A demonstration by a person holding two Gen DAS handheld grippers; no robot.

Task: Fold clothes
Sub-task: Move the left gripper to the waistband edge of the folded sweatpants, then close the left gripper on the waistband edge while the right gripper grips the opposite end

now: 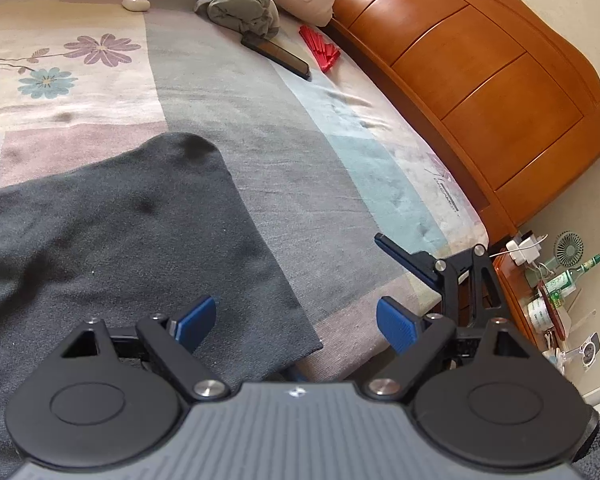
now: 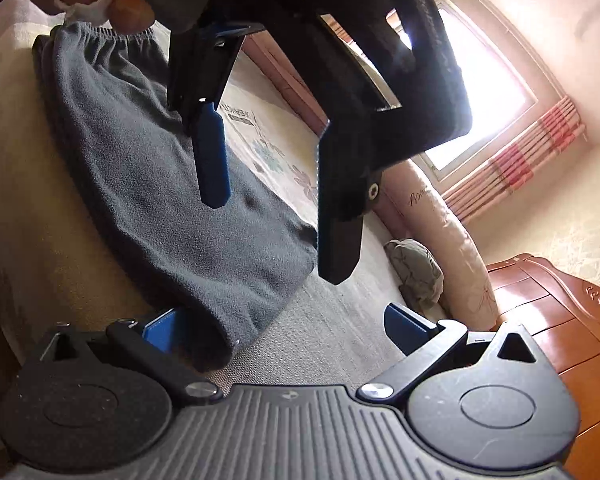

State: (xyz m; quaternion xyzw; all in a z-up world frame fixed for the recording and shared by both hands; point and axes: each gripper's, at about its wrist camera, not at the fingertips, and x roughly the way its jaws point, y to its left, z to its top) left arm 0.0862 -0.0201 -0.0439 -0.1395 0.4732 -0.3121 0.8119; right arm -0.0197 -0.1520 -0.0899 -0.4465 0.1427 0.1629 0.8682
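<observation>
- One dark grey fleece pair of trousers, soft, elastic-waisted, lies flat on the bed.
- Left hand-held gripper and right hand-held gripper: blue ribbed pads apart, holding nothing.
- Floral patchwork bedsheet; glossy orange wooden headboard; sunlit window.

**Bedroom setting, seen from both wrist views.**
A bed sheet in grey, pink and pale blue blocks with printed flowers covers the bed. A polished wooden headboard with raised panels runs along its right edge, against a cream textured wall. Beside the headboard stands a wooden nightstand crowded with small items. A bright window with a red-striped curtain floods the room with daylight.
</observation>
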